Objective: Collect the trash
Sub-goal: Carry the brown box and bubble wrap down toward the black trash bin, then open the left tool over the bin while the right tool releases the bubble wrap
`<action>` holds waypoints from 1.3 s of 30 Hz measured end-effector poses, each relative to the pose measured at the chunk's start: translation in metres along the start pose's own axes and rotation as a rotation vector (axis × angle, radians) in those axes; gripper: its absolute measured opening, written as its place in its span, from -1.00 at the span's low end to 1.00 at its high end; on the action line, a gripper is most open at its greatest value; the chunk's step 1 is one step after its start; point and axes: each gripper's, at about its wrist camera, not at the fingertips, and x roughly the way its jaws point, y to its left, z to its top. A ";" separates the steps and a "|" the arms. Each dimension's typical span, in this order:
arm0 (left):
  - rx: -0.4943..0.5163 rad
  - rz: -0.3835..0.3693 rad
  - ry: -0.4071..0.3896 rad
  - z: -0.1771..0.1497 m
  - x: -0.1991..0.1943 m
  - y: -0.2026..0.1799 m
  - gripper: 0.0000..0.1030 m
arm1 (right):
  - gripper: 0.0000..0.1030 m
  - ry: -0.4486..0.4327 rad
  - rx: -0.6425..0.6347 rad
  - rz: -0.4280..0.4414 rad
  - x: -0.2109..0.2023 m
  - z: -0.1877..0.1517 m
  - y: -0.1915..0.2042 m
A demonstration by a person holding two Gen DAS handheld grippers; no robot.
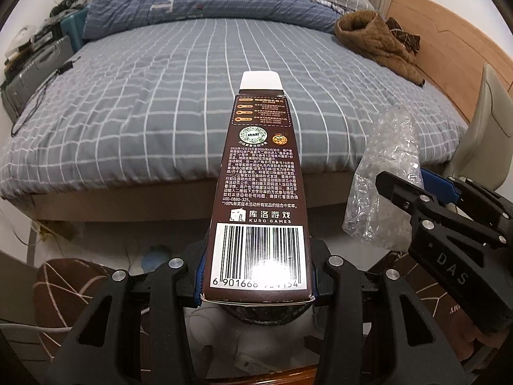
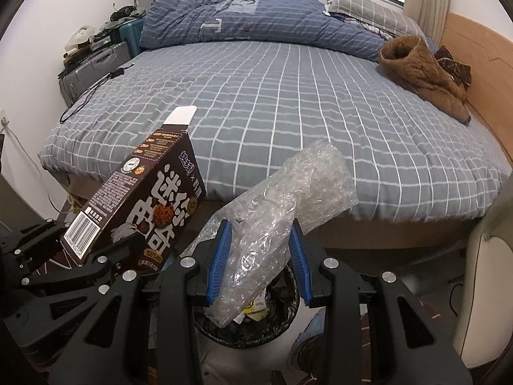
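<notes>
My left gripper [image 1: 256, 276] is shut on a long brown snack box [image 1: 261, 176] with a barcode and a white open flap; the box points toward the bed. In the right wrist view the same box [image 2: 144, 202] stands tilted at the left, held by the left gripper [image 2: 96, 256]. My right gripper [image 2: 259, 256] is shut on a crumpled clear bubble-wrap bag [image 2: 275, 211], its blue pads [image 2: 221, 253] pressing both sides. The bag [image 1: 381, 173] and right gripper [image 1: 416, 199] also show at the right of the left wrist view. Below the bag sits a black-lined trash bin [image 2: 253, 320] with wrappers inside.
A bed with a grey checked sheet [image 2: 288, 106] fills the middle, a blue quilt [image 2: 256, 19] and a brown jacket [image 2: 420, 70] on it. Suitcases [image 2: 93, 70] stand at its left, a wooden headboard [image 2: 474, 64] at right. A pale chair [image 2: 484, 272] stands by the bin.
</notes>
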 end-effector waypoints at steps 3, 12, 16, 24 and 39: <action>0.008 -0.002 0.012 -0.008 0.007 -0.004 -0.15 | -0.31 0.018 0.017 -0.004 0.007 -0.012 -0.005; 0.021 -0.025 0.094 -0.035 0.042 -0.016 -0.15 | -0.31 0.083 0.042 -0.013 0.034 -0.045 -0.013; 0.023 -0.031 0.123 -0.041 0.060 -0.019 -0.15 | -0.31 0.109 0.053 -0.018 0.046 -0.055 -0.019; 0.055 -0.036 0.172 -0.039 0.097 -0.034 -0.15 | -0.31 0.158 0.111 -0.049 0.063 -0.067 -0.047; 0.113 -0.002 0.178 -0.035 0.136 -0.049 0.39 | -0.31 0.229 0.159 -0.066 0.087 -0.075 -0.071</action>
